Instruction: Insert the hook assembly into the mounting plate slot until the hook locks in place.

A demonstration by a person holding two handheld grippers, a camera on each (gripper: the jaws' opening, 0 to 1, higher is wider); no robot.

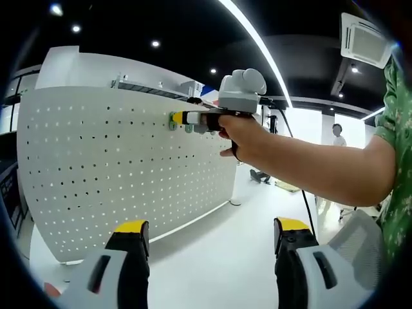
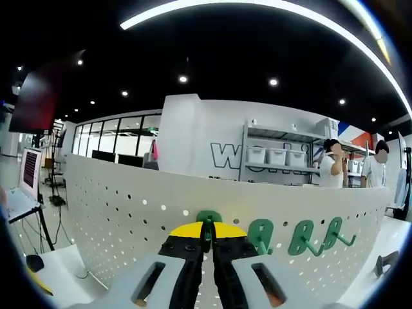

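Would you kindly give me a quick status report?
Right claw shut on green hook at pegboard. Left claw open, held back. Three hooks already mounted alongside.

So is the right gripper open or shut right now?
Shut: the right gripper has its jaws closed on a green hook against the white pegboard.

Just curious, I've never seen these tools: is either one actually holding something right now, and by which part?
The right gripper is shut on a green hook, pinching its lower part against the pegboard. The left gripper holds nothing.
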